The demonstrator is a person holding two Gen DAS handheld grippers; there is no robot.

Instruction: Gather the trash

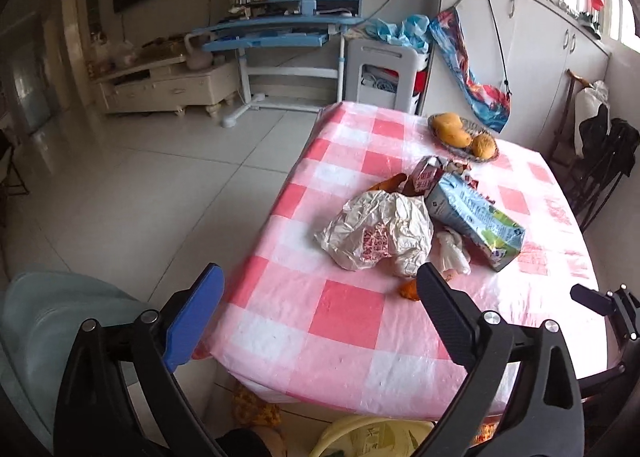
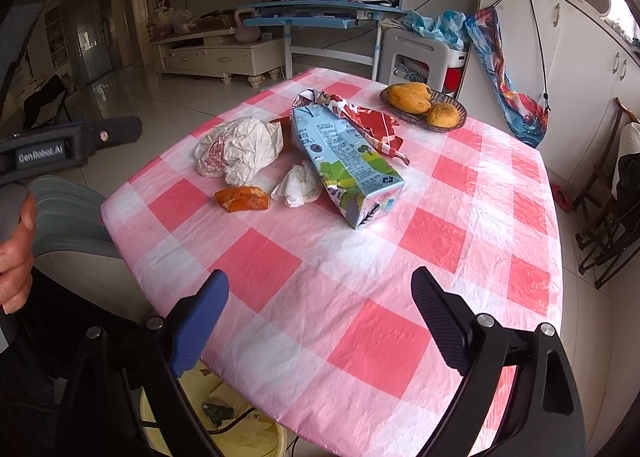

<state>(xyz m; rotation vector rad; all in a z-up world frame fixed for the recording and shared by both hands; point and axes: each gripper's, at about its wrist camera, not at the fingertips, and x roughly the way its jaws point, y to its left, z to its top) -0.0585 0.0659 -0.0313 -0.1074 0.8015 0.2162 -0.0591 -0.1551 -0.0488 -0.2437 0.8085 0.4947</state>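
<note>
Trash lies mid-table on the pink-checked cloth (image 1: 348, 313): a crumpled white wrapper (image 1: 380, 233) (image 2: 240, 149), a blue milk carton (image 1: 476, 217) (image 2: 348, 161) on its side, a white tissue (image 1: 452, 249) (image 2: 298, 185), an orange peel (image 1: 410, 289) (image 2: 242, 199) and a red wrapper (image 2: 368, 117). My left gripper (image 1: 320, 297) hovers open over the table's near left corner, short of the white wrapper, with nothing between its fingers. My right gripper (image 2: 320, 305) stands open and empty above the near edge. A yellow bin (image 2: 224, 417) (image 1: 360, 437) with scraps inside sits under that edge.
A wicker basket of yellow fruit (image 1: 464, 133) (image 2: 424, 105) stands at the table's far right. A grey chair (image 1: 52, 317) is at the left, dark folding chairs (image 2: 608, 225) at the right. A hand (image 2: 16, 253) holds the left gripper's handle. Tiled floor lies beyond.
</note>
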